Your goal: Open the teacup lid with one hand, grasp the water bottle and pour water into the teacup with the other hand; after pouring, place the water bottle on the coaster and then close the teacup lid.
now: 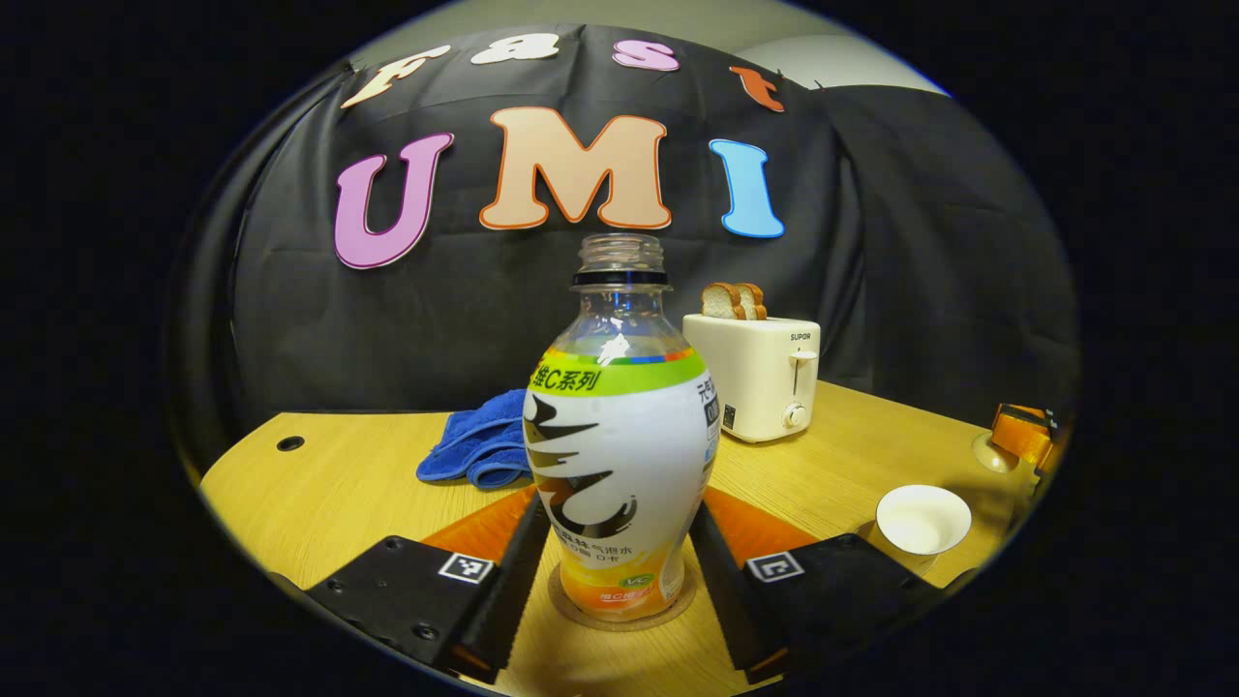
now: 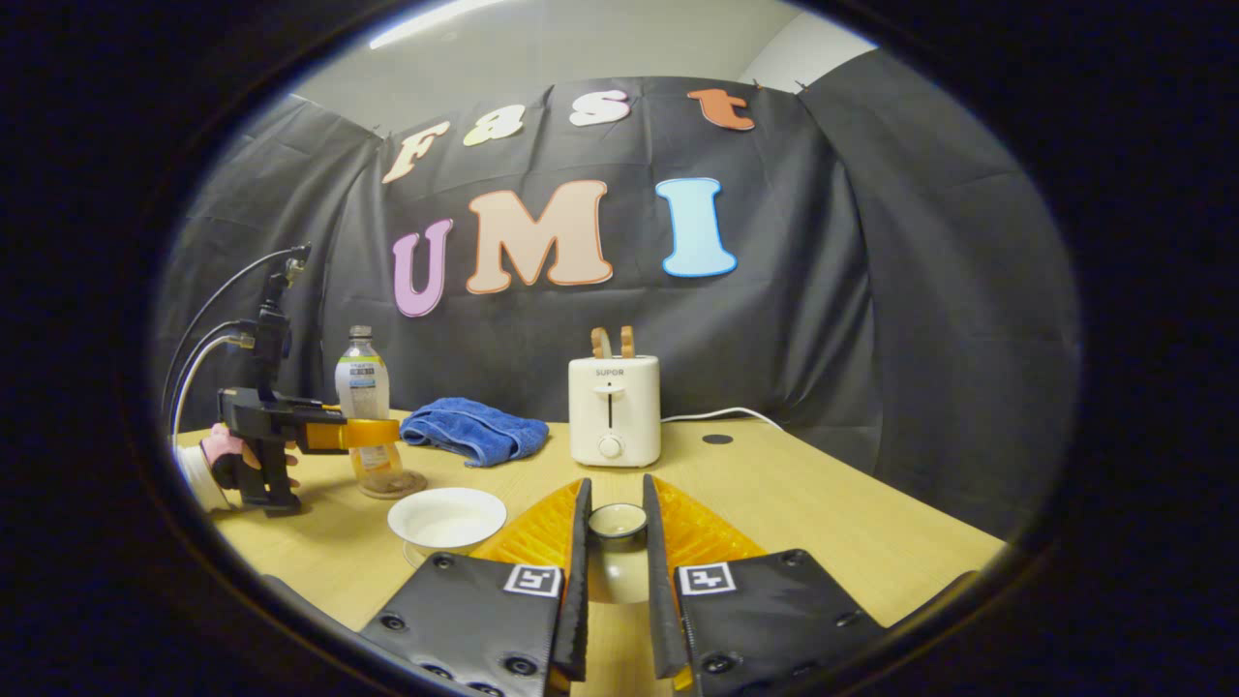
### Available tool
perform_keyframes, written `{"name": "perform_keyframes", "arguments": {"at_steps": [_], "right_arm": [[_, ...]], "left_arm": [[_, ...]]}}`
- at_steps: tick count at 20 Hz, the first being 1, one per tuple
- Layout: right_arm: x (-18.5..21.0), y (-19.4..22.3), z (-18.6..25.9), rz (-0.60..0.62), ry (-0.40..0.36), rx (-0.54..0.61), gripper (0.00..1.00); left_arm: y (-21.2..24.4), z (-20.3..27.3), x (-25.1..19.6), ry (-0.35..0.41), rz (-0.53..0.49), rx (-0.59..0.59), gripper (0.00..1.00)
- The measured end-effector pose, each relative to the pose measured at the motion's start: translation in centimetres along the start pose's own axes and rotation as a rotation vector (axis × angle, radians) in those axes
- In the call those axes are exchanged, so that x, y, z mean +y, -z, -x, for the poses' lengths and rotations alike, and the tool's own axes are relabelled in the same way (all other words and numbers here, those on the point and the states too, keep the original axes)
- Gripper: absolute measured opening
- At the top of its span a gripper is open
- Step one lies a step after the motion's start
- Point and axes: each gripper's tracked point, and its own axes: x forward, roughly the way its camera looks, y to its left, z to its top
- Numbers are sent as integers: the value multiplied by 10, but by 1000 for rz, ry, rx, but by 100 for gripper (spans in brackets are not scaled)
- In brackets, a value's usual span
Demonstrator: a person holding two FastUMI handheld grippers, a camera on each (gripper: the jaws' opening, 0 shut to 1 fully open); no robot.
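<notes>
The uncapped water bottle (image 1: 619, 445) stands upright on the round coaster (image 1: 680, 605). My left gripper (image 1: 618, 499) is shut on its lower body, one finger on each side. In the right gripper view that gripper (image 2: 353, 434) is at the far left around the bottle (image 2: 362, 387), held by a hand (image 2: 227, 455). The white teacup (image 2: 447, 518), open and on a saucer, sits right of the bottle (image 1: 922, 518). Near the table's front, my right gripper (image 2: 616, 484) is shut on the knob of the teacup lid (image 2: 618, 523), to the right of the cup.
A cream toaster (image 2: 614, 411) with two bread slices stands at the back of the wooden table (image 2: 823, 503), its white cable trailing right. A crumpled blue cloth (image 2: 474, 431) lies between the bottle and the toaster. The black cloth wall closes off the rear.
</notes>
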Motion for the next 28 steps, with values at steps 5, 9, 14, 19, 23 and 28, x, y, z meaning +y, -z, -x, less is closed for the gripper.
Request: {"name": "perform_keyframes", "arguments": {"at_steps": [5, 9, 14, 19, 23, 28], "right_arm": [[2, 0, -1, 0, -10, -1, 30], [27, 0, -5, 1, -61, 1, 30], [80, 2, -17, -2, -173, 6, 30], [118, 5, -28, -4, -263, 18, 30], [128, 13, -37, 4, -285, 60, 29], [130, 21, -40, 17, -283, 117, 30]], "left_arm": [[1, 17, 5, -28, -10, -27, 97], [11, 36, 14, -46, -46, -16, 96], [8, 61, 27, -75, -49, -52, 96], [2, 93, 37, -136, -28, -112, 96], [-1, 117, 42, -181, -24, -147, 96], [0, 136, 50, -228, 8, -159, 96]]}}
